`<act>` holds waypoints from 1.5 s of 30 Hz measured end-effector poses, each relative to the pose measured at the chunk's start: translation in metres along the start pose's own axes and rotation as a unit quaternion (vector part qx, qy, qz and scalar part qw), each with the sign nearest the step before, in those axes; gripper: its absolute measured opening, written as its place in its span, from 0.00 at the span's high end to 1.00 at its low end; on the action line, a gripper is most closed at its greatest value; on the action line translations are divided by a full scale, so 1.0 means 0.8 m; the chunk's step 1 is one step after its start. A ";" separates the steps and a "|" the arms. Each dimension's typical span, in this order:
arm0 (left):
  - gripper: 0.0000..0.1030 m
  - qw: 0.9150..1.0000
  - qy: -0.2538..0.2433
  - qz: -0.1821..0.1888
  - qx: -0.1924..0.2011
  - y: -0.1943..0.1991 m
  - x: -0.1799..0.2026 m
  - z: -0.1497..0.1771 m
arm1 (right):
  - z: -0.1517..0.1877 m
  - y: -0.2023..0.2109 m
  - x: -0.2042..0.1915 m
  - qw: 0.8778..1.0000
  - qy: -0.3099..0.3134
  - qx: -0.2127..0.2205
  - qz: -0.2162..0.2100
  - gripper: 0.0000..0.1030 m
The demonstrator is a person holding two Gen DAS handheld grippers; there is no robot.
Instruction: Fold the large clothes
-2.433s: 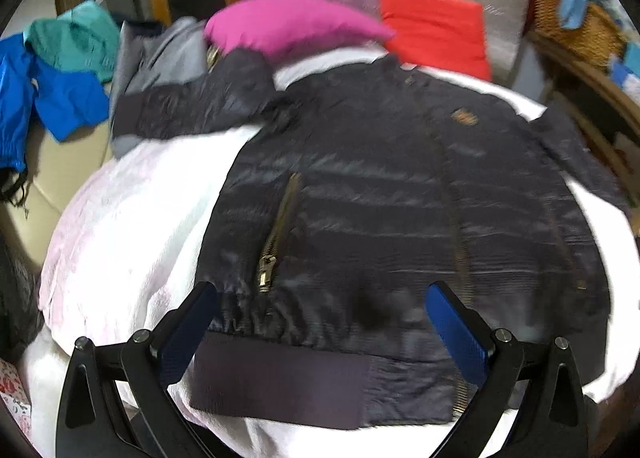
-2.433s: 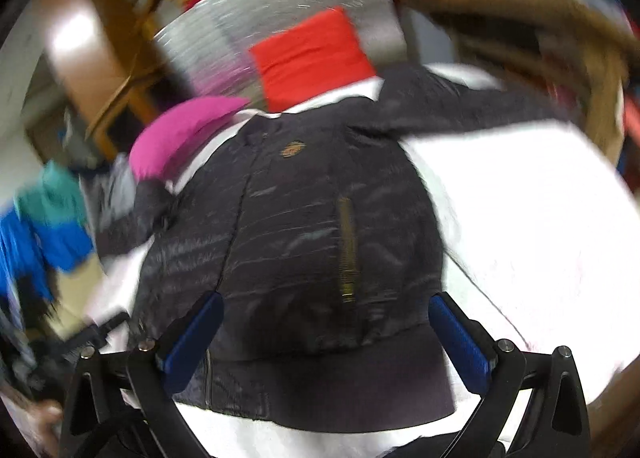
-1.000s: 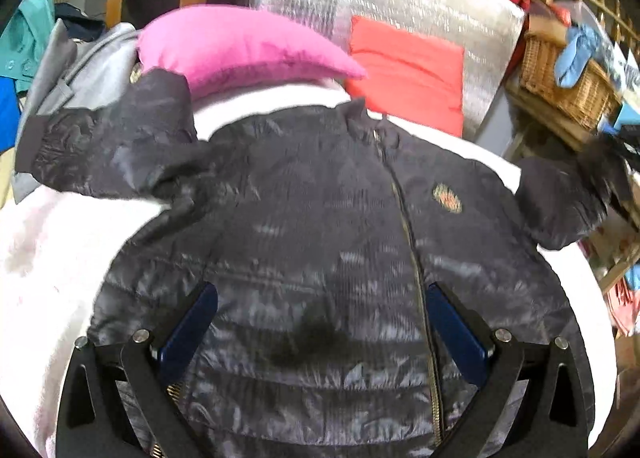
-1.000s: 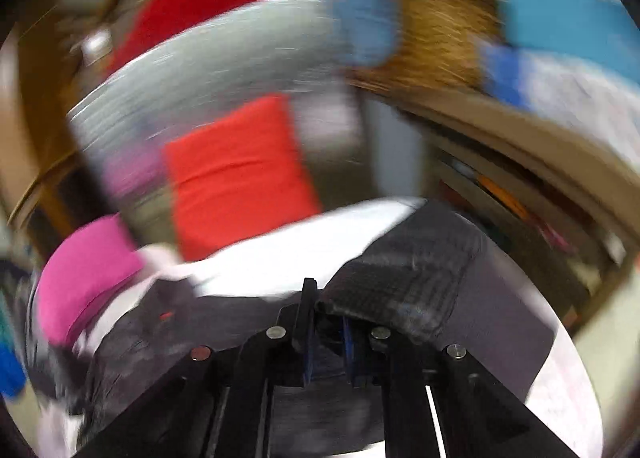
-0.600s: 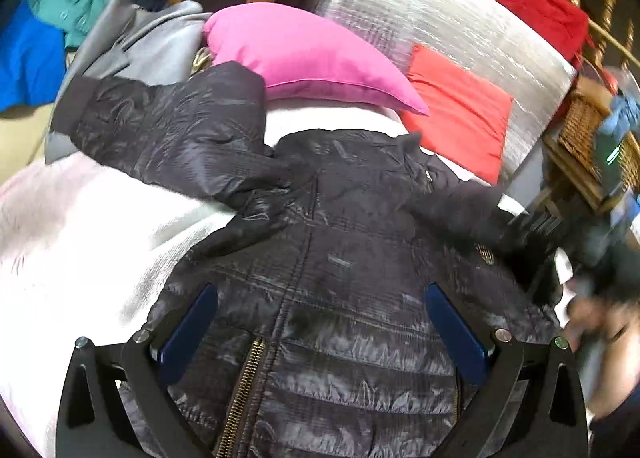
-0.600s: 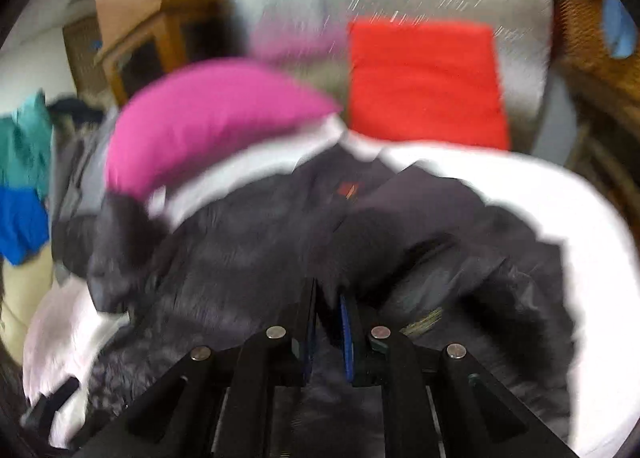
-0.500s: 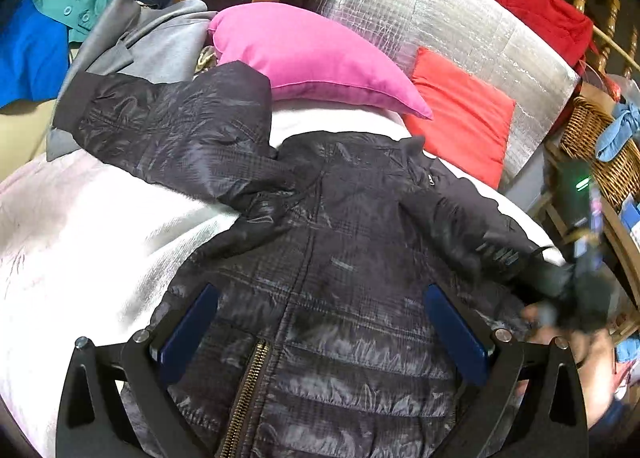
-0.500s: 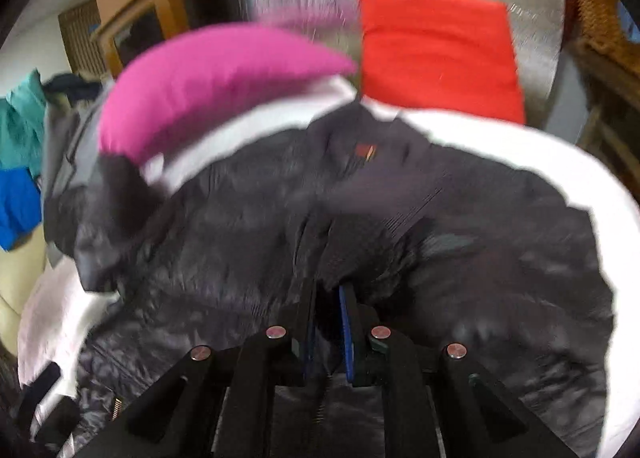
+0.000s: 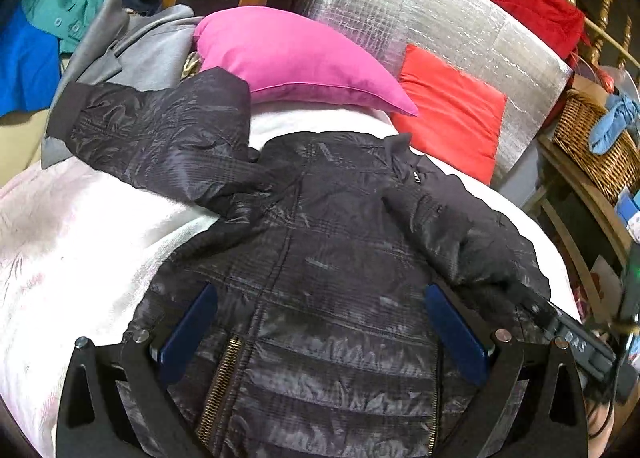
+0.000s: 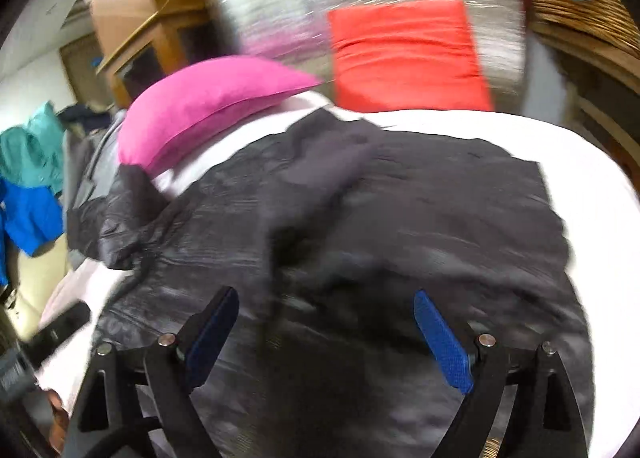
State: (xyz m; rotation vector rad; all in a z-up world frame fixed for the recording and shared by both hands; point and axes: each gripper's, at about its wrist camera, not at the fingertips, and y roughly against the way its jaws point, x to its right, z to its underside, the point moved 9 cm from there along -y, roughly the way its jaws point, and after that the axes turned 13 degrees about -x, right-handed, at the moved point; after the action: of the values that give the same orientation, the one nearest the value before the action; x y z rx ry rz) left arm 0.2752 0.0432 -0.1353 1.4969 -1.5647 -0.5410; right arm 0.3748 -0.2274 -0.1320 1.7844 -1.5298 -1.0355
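A black quilted jacket [image 9: 320, 258] lies front up on a white bed cover [image 9: 80, 238]. One sleeve [image 9: 160, 130] stretches out to the upper left. The other sleeve [image 9: 460, 226] is folded in across the chest, seen as a blurred band [image 10: 320, 178] in the right wrist view. My left gripper [image 9: 320, 322] hangs open over the jacket's lower front, holding nothing. My right gripper [image 10: 326, 334] hovers over the jacket [image 10: 400, 218] with its jaws opening and nothing pinched between them. Its body [image 9: 580, 342] shows at the right edge, by the folded sleeve's cuff.
A pink pillow [image 9: 300, 58] and a red cushion [image 9: 448, 106] lean on a silver quilted mat [image 9: 440, 18] behind the jacket. A grey garment [image 9: 152, 50] and teal and blue clothes [image 9: 60, 6] lie at the left. A wicker basket [image 9: 592, 138] stands on wooden shelving at the right.
My right gripper carried the right sleeve from the bed's edge over onto the jacket's chest, came down, and opened off it. My left gripper shifted a little above the jacket.
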 end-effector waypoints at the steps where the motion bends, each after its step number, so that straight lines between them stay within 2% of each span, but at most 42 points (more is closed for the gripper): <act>1: 0.00 1.000 -0.008 -0.003 0.000 0.000 0.007 0.003 | -0.003 0.006 0.011 1.000 -0.009 0.002 0.003 0.11; 3: 0.00 1.000 -0.024 -0.011 0.001 -0.002 0.018 0.008 | -0.016 0.014 0.042 0.999 -0.039 0.012 -0.001 0.11; 6: 0.00 0.998 -0.059 -0.034 0.000 -0.009 0.033 0.016 | -0.059 0.028 0.072 0.996 -0.066 0.058 -0.006 0.11; 9: 0.00 0.995 -0.082 -0.055 0.003 -0.017 0.042 0.022 | -0.077 0.016 0.108 0.991 -0.111 0.070 -0.029 0.06; 11: 0.00 0.993 -0.096 -0.072 0.005 -0.023 0.046 0.025 | -0.064 -0.019 0.140 0.983 -0.163 0.048 -0.069 0.06; 13: 0.00 0.990 -0.108 -0.093 0.007 -0.025 0.055 0.023 | -0.044 -0.043 0.155 0.976 -0.189 0.042 -0.098 0.06; 16: 0.00 0.990 -0.111 -0.083 0.006 -0.022 0.086 0.003 | -0.034 -0.045 0.156 0.972 -0.188 0.080 -0.117 0.06; 20: 0.00 0.982 -0.154 -0.110 -0.009 -0.050 0.146 -0.040 | -0.029 -0.044 0.162 0.965 -0.199 0.097 -0.144 0.05; 22: 0.00 0.975 -0.180 -0.124 -0.027 -0.079 0.171 -0.052 | -0.027 -0.041 0.168 0.960 -0.206 0.103 -0.162 0.05; 25: 0.00 0.954 -0.242 -0.172 -0.043 -0.124 0.205 -0.063 | -0.026 -0.040 0.169 0.958 -0.207 0.107 -0.166 0.05; 28: 0.01 0.938 -0.262 -0.220 -0.050 -0.151 0.206 -0.076 | -0.026 -0.045 0.163 0.960 -0.203 0.106 -0.160 0.05; 29: 0.09 0.934 -0.257 -0.240 -0.061 -0.162 0.196 -0.082 | -0.026 -0.045 0.164 0.959 -0.204 0.107 -0.162 0.05; 30: 0.15 0.935 -0.246 -0.247 -0.071 -0.169 0.185 -0.089 | -0.025 -0.044 0.165 0.959 -0.204 0.108 -0.163 0.05; 31: 0.25 0.944 -0.218 -0.234 -0.080 -0.169 0.168 -0.095 | -0.025 -0.045 0.165 0.959 -0.204 0.108 -0.164 0.05; 34: 0.25 0.974 -0.118 -0.185 -0.058 -0.143 0.117 -0.108 | -0.023 -0.046 0.165 0.959 -0.203 0.108 -0.164 0.05; 37: 0.25 0.981 -0.065 -0.177 -0.049 -0.129 0.073 -0.104 | -0.023 -0.047 0.165 0.959 -0.203 0.109 -0.164 0.05; 40: 0.25 0.981 -0.058 -0.171 -0.070 -0.136 0.052 -0.094 | -0.023 -0.048 0.164 0.960 -0.202 0.108 -0.163 0.05; 42: 0.25 0.986 -0.046 -0.137 -0.087 -0.146 0.046 -0.090 | -0.023 -0.049 0.164 0.960 -0.202 0.107 -0.162 0.05; 45: 0.24 0.991 0.000 -0.085 -0.101 -0.152 0.038 -0.086 | -0.023 -0.049 0.163 0.960 -0.201 0.107 -0.160 0.05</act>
State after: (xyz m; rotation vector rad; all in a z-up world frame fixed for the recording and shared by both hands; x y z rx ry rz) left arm 0.4038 0.0101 -0.1889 1.4817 -1.3467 -0.7739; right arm 0.4181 -0.3493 -0.1792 2.1179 -1.6720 -1.5162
